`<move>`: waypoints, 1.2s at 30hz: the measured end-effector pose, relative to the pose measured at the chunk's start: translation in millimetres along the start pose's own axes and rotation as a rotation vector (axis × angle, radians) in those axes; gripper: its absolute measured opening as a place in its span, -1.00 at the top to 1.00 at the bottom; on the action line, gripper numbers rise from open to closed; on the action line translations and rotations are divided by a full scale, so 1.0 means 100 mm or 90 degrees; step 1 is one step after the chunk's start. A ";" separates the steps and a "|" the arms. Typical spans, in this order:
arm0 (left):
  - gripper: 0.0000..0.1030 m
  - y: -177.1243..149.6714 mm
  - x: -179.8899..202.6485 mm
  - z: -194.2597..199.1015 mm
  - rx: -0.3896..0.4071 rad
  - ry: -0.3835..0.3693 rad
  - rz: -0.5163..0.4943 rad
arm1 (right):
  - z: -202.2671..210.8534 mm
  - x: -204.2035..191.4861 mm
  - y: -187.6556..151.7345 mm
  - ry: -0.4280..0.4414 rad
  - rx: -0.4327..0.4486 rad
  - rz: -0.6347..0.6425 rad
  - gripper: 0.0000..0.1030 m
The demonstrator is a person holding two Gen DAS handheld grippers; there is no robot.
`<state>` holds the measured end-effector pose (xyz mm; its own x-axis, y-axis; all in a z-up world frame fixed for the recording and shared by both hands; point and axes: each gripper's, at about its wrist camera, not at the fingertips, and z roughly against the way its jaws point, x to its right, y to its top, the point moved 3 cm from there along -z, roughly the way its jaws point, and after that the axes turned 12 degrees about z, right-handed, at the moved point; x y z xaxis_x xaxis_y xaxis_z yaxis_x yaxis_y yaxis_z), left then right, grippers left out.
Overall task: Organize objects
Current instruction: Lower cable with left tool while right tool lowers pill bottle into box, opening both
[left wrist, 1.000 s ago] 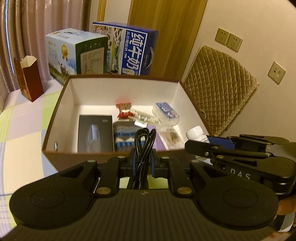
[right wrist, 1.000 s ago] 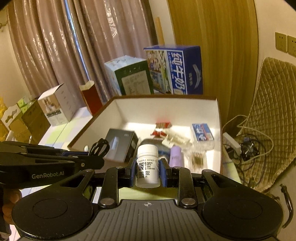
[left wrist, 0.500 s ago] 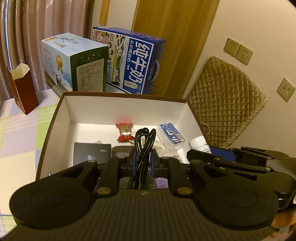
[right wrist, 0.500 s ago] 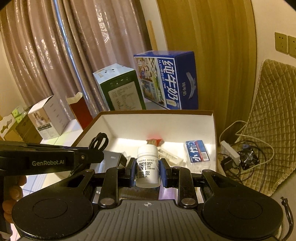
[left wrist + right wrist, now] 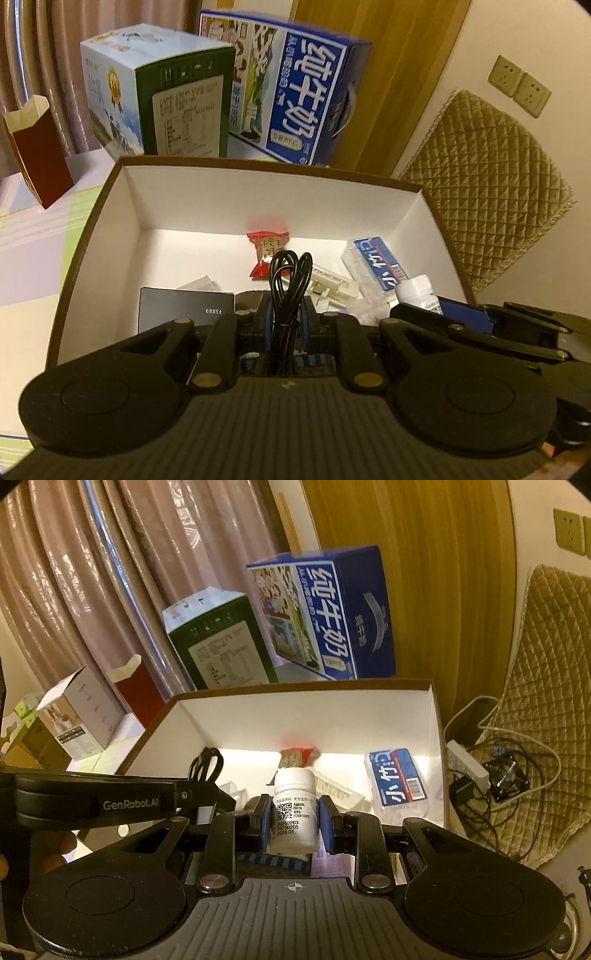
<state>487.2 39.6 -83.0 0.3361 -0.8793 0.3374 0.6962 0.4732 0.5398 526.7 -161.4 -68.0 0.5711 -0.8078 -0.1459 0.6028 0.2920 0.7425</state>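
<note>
Glossy plastic bottle [image 5: 295, 810], matt cardboard box [image 5: 306, 716]

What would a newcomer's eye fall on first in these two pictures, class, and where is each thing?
First, the white pill bottle clamped upright in the right gripper, and the coiled black cable pinched in the left gripper, both over the open box. Next, the blue milk carton standing behind the box, beside a green and white carton.
</note>
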 end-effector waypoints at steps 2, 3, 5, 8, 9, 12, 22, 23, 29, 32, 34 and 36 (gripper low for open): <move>0.78 0.01 -0.01 -0.06 -0.006 0.005 -0.001 | -0.05 0.02 -0.01 0.000 -0.005 -0.002 0.53; 0.78 0.01 -0.02 -0.09 -0.008 0.008 -0.002 | -0.07 0.03 -0.01 0.000 -0.007 -0.004 0.53; 0.78 0.01 -0.03 -0.16 -0.015 0.015 -0.006 | -0.10 0.04 -0.01 0.000 -0.010 -0.007 0.53; 0.74 0.01 -0.05 -0.25 -0.031 0.020 -0.013 | -0.14 0.06 -0.01 0.001 -0.014 -0.010 0.53; 0.70 0.01 -0.07 -0.27 -0.031 0.027 -0.014 | -0.16 0.06 0.00 0.002 -0.015 -0.011 0.53; 0.44 0.03 -0.09 -0.27 -0.028 0.030 -0.015 | -0.18 0.06 0.00 0.003 -0.016 -0.010 0.53; -0.32 0.13 -0.24 -0.13 -0.003 0.057 -0.008 | -0.28 -0.03 0.02 0.029 -0.023 -0.011 0.53; -0.36 0.14 -0.26 -0.11 0.000 0.062 -0.007 | -0.29 -0.05 0.03 0.033 -0.024 -0.009 0.53; -0.63 0.17 -0.43 0.03 0.014 0.085 0.015 | -0.35 -0.12 0.13 0.043 0.001 -0.024 0.09; -0.73 0.18 -0.52 0.11 0.021 0.095 0.026 | -0.31 -0.11 0.18 0.033 0.027 -0.024 -0.21; -0.76 0.17 -0.56 0.15 0.026 0.099 0.031 | -0.28 -0.10 0.20 0.035 0.028 -0.024 -0.25; -0.78 0.15 -0.58 0.20 0.026 0.098 0.033 | -0.25 -0.08 0.19 0.033 0.022 -0.029 -0.38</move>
<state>465.7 99.0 -79.1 0.4661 -0.8500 0.2457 0.6499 0.5173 0.5569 548.0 -136.5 -69.3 0.5728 -0.7915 -0.2130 0.6098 0.2379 0.7560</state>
